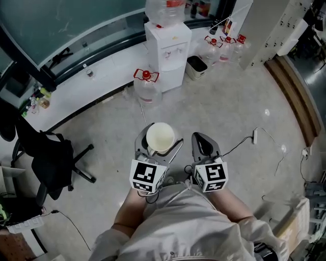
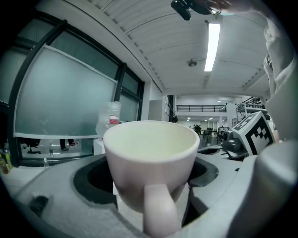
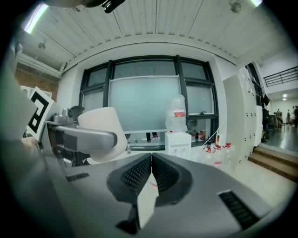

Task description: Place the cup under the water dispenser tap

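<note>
A cream cup [image 1: 160, 136] sits upright between the jaws of my left gripper [image 1: 159, 142], which is shut on it. In the left gripper view the cup [image 2: 151, 158] fills the middle, empty, with its handle toward the camera. My right gripper [image 1: 201, 141] is beside it, shut with nothing between its pads [image 3: 152, 167]; the right gripper view also catches the cup [image 3: 100, 132] at the left. The white water dispenser [image 1: 168, 51] stands far ahead by the window wall, a large bottle [image 1: 164, 10] on top. It appears straight ahead in the right gripper view, dispenser [image 3: 178, 143].
A large water jug [image 1: 146, 87] with a red cap stands on the floor in front of the dispenser. A bin [image 1: 196, 67] and several more jugs [image 1: 224, 48] sit to its right. An office chair [image 1: 51, 164] is at the left, a cable and plug [image 1: 254, 136] at the right.
</note>
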{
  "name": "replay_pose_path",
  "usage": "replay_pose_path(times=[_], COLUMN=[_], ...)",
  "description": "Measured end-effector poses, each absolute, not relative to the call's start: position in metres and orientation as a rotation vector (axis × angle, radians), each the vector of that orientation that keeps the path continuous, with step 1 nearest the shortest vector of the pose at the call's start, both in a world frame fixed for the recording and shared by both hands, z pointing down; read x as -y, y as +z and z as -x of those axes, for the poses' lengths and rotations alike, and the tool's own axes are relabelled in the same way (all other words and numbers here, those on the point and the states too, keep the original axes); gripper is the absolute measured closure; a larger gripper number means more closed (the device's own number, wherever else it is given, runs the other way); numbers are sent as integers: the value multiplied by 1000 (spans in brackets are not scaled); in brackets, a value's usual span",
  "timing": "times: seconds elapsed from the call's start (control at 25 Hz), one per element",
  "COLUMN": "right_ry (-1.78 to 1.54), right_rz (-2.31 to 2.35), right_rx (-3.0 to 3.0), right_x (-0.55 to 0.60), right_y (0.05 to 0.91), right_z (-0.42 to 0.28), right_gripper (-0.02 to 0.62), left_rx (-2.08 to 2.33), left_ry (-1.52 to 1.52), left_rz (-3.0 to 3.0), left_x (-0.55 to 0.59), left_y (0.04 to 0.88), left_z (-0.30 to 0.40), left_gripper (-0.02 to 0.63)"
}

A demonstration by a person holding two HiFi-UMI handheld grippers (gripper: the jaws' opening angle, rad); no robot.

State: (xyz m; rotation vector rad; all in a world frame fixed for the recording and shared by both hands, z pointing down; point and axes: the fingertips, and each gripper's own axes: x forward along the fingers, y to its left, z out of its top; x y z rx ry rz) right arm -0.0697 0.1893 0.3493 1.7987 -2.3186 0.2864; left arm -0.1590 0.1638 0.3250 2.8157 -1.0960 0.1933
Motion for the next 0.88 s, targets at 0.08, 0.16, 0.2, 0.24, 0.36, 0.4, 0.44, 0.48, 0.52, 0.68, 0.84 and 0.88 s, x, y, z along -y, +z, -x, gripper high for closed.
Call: replay_pose_path(times=[0.08,0.16,0.2,0.24,0.36,0.4,0.44,0.48,0.52,0.68,0.84,0.88], right_ry=[297,304,301,294,292,298,303,306,307,261,231,233], right_rz=[-1783,-1765,-1753,-1739,-1693,-1680,-1667,-1649,-1627,-1520,-1412,-1391], right_rx=[2321,2330,2341,2355,2395,2405,2415,2425,2434,2462,2502,2512], right_x=[-182,-171,-165,-158,-139,-132,-124,-116,-107,-73,-41,-34], right_y=[353,354,355,355,356,357,357,358,359,361,362,363], right_z=[63,55,51,48,34,27,20,12,5,-32,-70,-79], right_gripper=[567,568,568,568,567,568,568,568,566,566,566,566], left_rx=[1106,1126,1140,1156,1194,1208,1223,1241,1262,1323,1368,1383], left_ry=[219,219,217,218,244,247,249,246,237,213,194,192], left_rz=[-2797,-2793,-2791,-2785,-2753,-2748,-2744,-2738,-2730,-2662,-2598,-2584], left_x=[-159,-151,-146,-141,-129,-124,-117,-110,-102,-72,-45,-39], left_y=[332,332,332,332,339,339,340,339,338,343,354,357], left_z=[154,148,144,141,126,119,112,105,97,58,9,-2], left_gripper=[164,164,164,164,164,164,164,164,164,164,164,164])
